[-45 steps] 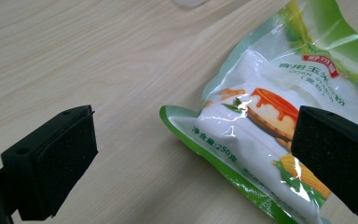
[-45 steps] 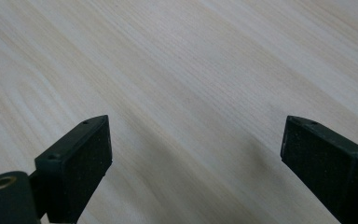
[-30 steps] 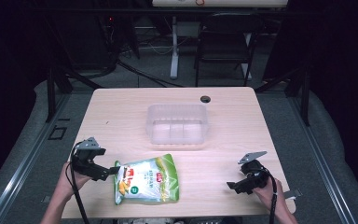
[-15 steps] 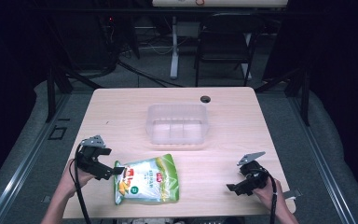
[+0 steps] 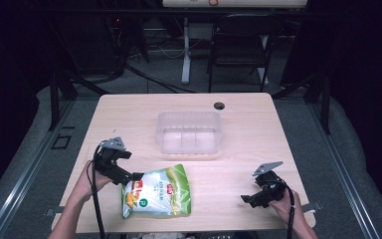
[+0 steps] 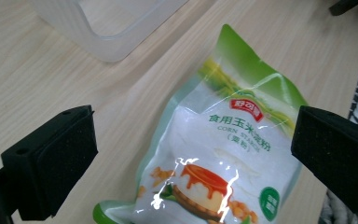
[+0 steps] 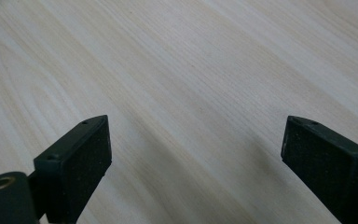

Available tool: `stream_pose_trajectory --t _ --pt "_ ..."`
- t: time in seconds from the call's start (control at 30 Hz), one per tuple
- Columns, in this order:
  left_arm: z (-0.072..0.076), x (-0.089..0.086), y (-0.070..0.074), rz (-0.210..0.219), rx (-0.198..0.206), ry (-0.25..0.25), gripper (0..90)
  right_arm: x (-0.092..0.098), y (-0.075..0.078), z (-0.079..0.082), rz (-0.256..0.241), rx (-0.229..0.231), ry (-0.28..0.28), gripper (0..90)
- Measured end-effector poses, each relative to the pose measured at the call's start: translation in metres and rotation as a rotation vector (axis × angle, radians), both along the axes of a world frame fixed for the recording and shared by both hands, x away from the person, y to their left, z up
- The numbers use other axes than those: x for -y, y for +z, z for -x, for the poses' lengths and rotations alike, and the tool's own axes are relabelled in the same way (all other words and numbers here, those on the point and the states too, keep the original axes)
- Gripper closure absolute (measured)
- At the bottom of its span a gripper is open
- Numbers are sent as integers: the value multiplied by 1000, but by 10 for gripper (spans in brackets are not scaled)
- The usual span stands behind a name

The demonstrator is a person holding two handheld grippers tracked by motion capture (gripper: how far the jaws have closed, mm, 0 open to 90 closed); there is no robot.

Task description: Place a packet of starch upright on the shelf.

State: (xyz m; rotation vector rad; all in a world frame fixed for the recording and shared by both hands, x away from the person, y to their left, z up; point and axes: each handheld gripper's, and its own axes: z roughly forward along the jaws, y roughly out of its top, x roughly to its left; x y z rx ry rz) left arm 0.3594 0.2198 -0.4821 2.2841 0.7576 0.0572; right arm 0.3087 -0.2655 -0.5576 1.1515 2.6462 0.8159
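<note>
A green and white corn starch pouch (image 5: 156, 191) lies flat near the table's front edge, left of centre. My left gripper (image 5: 132, 177) is open at the pouch's left edge, and its jaws stand wide on either side of the pouch (image 6: 223, 154) without touching it. A clear plastic tub (image 5: 189, 132) sits in the middle of the table, just beyond the pouch. My right gripper (image 5: 246, 199) is open low over bare wood (image 7: 191, 93) at the front right, with nothing between its jaws.
The light wooden table (image 5: 248, 124) has a small black grommet hole (image 5: 220, 105) at its far edge. The tub's corner (image 6: 107, 28) is close ahead of the left gripper. A chair and cables stand beyond the table on the dark floor.
My left gripper has moved right, from beside the pouch up to its left edge. The right gripper has stayed in place.
</note>
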Motion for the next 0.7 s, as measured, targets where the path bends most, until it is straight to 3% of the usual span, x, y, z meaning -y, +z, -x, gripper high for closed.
stream_pose_trajectory --t 0.1,0.43,0.47,0.57,0.6,0.7 --pt "-4 3 -2 15 -16 -6 3 1 -1 -1 -14 -2 -6 75" --pt "-15 26 -7 -14 -35 -61 3 5 0 0 -42 7 -6 67" --pt "-19 35 -10 -32 -54 -92 3 7 0 0 -40 3 3 67" --pt "-23 45 -15 -54 -72 -114 4 8 2 1 -39 10 -2 66" --pt "-26 55 -19 -79 -85 -135 5 8 3 2 -34 15 -1 66" --pt "-28 66 -23 -78 -99 -174 14 7 2 2 -43 8 1 66"
